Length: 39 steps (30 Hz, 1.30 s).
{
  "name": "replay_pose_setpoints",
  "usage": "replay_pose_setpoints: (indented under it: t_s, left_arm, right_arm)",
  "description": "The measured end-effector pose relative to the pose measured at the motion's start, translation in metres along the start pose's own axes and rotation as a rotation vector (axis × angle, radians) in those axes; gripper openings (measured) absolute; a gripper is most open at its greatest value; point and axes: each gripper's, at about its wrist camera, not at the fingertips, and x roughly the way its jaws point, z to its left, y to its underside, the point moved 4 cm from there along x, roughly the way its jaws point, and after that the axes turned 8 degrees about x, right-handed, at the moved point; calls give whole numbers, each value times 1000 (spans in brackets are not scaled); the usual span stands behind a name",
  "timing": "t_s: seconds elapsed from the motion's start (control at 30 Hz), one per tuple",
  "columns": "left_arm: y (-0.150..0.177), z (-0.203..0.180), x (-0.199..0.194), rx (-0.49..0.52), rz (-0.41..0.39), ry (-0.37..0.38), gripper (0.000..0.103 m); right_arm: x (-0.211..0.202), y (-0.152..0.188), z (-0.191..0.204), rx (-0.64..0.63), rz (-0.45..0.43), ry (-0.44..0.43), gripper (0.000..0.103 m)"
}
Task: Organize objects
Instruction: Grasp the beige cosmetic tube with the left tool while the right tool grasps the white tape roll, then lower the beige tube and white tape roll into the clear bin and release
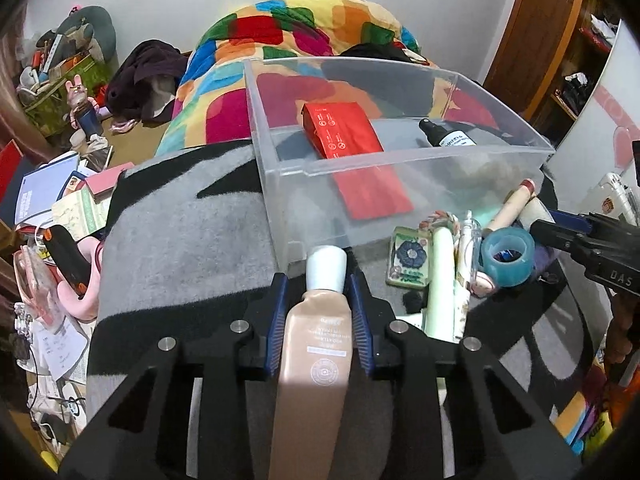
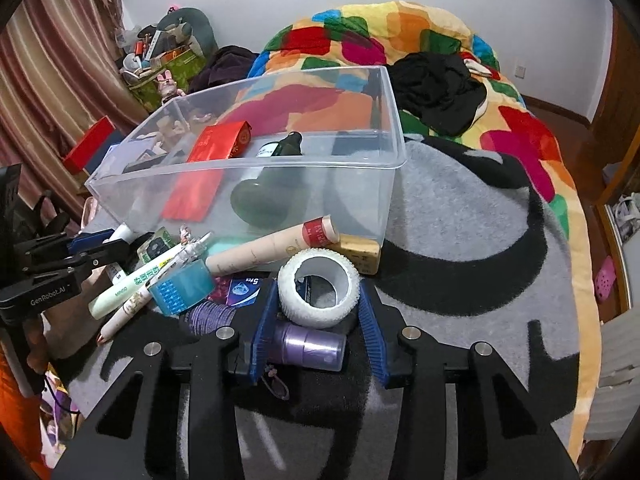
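Note:
My left gripper point(image 1: 319, 285) is shut on a beige tube with a white cap point(image 1: 316, 344), held just in front of the clear plastic bin point(image 1: 360, 160). The bin holds a red packet point(image 1: 340, 132) and a dark bottle point(image 1: 452, 136). My right gripper point(image 2: 318, 312) is open around a white tape roll point(image 2: 318, 294) that lies on a purple roll point(image 2: 308, 346); the pads do not clearly touch it. A heap of small items lies beside the bin: a teal tape roll point(image 2: 182, 290), a long beige tube point(image 2: 272, 250), pens point(image 2: 132, 288).
The bin point(image 2: 248, 168) stands on a grey and black blanket point(image 2: 460, 260) on a bed with a colourful quilt point(image 2: 400, 36). Black clothing point(image 2: 436, 88) lies behind it. A tan block point(image 2: 360, 254) sits by the bin's corner. Cluttered floor with books point(image 1: 48, 196) is on the left.

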Motion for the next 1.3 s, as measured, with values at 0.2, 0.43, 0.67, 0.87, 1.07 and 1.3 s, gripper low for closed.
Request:
replay_pose_setpoints:
  t_s: [0.2,0.43,0.67,0.87,1.07,1.3]
  left_arm:
    - [3,0,-13,-13,-26,-1,31]
    - [-7,0,-42,-31,-106,1,30]
    - [-26,-2,-65,-23,-182,4,19]
    - [-39,-2,-74,-40,-225,23,19]
    - [-55,0,-90,-51,-275,26,19]
    - [-81,3,-113,-55,-345,28,19]
  right_arm:
    - [-21,-1,4,-9,-46,-2,37]
    - [-44,-16,14,-28,-106,-24,37]
    - [-51,-29,27,-39,-151,-39,37]
    - [-52,-41,32,-34,-170,-54,37]
    - [-55,-51,38,-35,-194,-64,37]
    - [-59,-68,45,-48,-224,-70,37]
